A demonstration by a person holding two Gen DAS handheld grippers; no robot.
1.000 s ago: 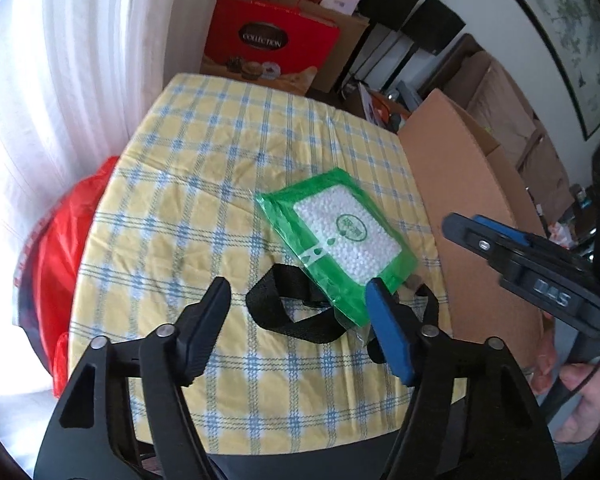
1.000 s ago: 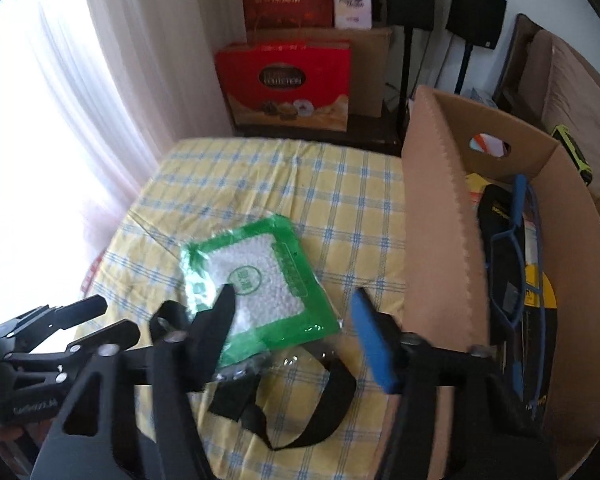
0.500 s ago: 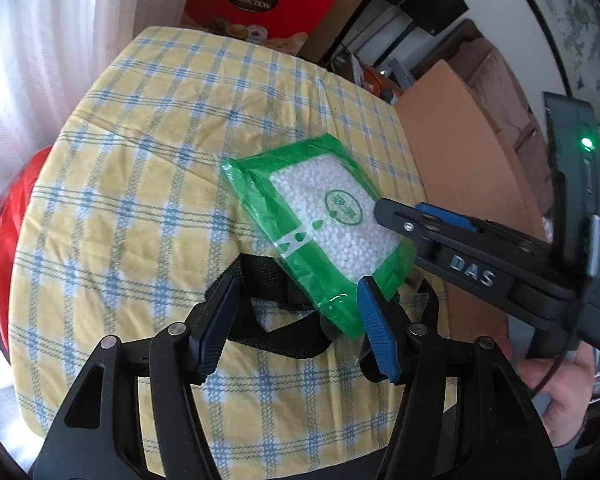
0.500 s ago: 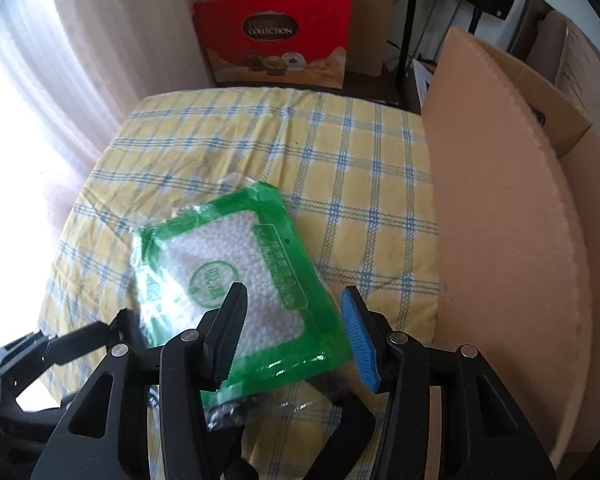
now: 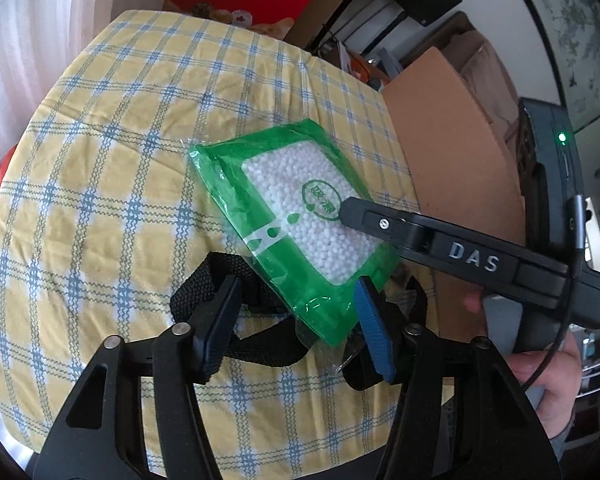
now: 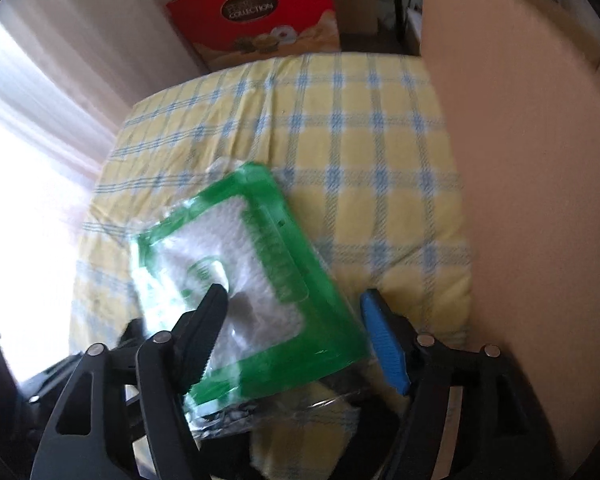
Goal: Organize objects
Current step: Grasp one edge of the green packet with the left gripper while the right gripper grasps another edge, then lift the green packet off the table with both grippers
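Two grippers are in my feeds, and both have their jaws spread with nothing between them. From the left wrist view, my left gripper (image 5: 296,328) hovers low over the near end of a green packet (image 5: 296,224) of white beads, which lies flat on the yellow checked cloth (image 5: 112,184) with its near edge resting on a black webbing strap (image 5: 260,344). One black finger sits over the strap's loop, and the blue-padded finger stands just beside the packet's near right corner. The right gripper (image 5: 352,212) reaches in from the right, its tip over the packet's printed round logo; I cannot tell from here whether it touches. A cardboard box (image 5: 452,152) stands against the cloth's right edge. From the right wrist view, which is blurred, my right gripper (image 6: 296,320) straddles the green packet (image 6: 276,280), the black finger above the white bead window and the blue one off its right edge. The box wall (image 6: 532,184) fills the right side, and a red gift box (image 6: 256,20) stands beyond the cloth.
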